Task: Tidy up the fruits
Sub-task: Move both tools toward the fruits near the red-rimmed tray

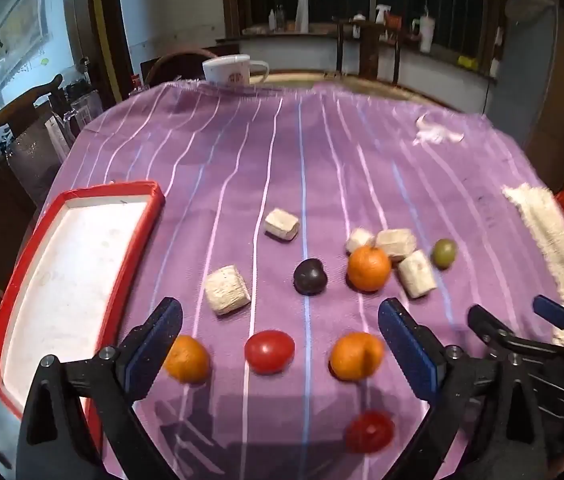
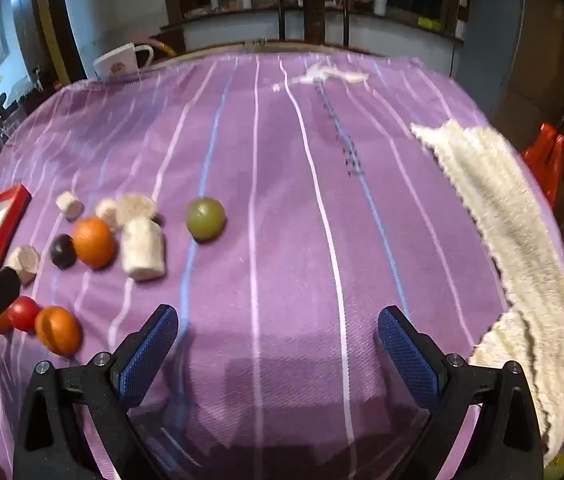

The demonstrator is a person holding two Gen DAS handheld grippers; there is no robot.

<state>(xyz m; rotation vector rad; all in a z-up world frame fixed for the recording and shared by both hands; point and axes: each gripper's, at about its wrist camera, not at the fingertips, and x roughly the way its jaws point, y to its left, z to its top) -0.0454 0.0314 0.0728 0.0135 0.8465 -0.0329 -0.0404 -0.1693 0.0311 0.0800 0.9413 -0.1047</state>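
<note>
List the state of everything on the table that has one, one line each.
left gripper: open, holding nothing
right gripper: open, holding nothing
red-rimmed tray: empty
mug: upright at the far table edge
oranges: loose on the cloth, none in the tray
red tomatoes: loose on the cloth
green fruit: lying apart from the rest

White mug (image 1: 228,70) with a red emblem, too blurred to read
</note>
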